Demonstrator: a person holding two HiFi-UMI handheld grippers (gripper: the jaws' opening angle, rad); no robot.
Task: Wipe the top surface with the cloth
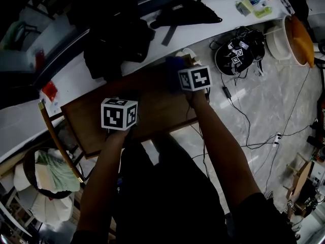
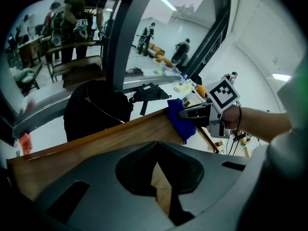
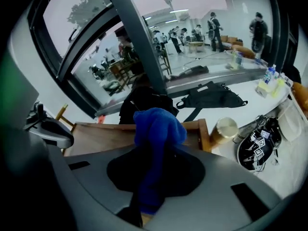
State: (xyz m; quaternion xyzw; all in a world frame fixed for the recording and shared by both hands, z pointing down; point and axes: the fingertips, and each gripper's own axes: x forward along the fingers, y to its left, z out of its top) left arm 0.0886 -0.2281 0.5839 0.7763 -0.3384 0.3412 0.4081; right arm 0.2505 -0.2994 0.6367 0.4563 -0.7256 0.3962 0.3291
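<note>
The cloth (image 3: pixel 159 129) is recorded as deep blue, soft and bunched into a rounded wad. It is clamped between the right tongs (image 2: pixel 188 113), and a loose fold is seen hanging below them. It is held at the far right corner of the surface (image 1: pixel 152 111), close to the rear edge; contact with the wood cannot be confirmed. The surface is noted as a brown, rectangular wooden top, level, with visible grain.
</note>
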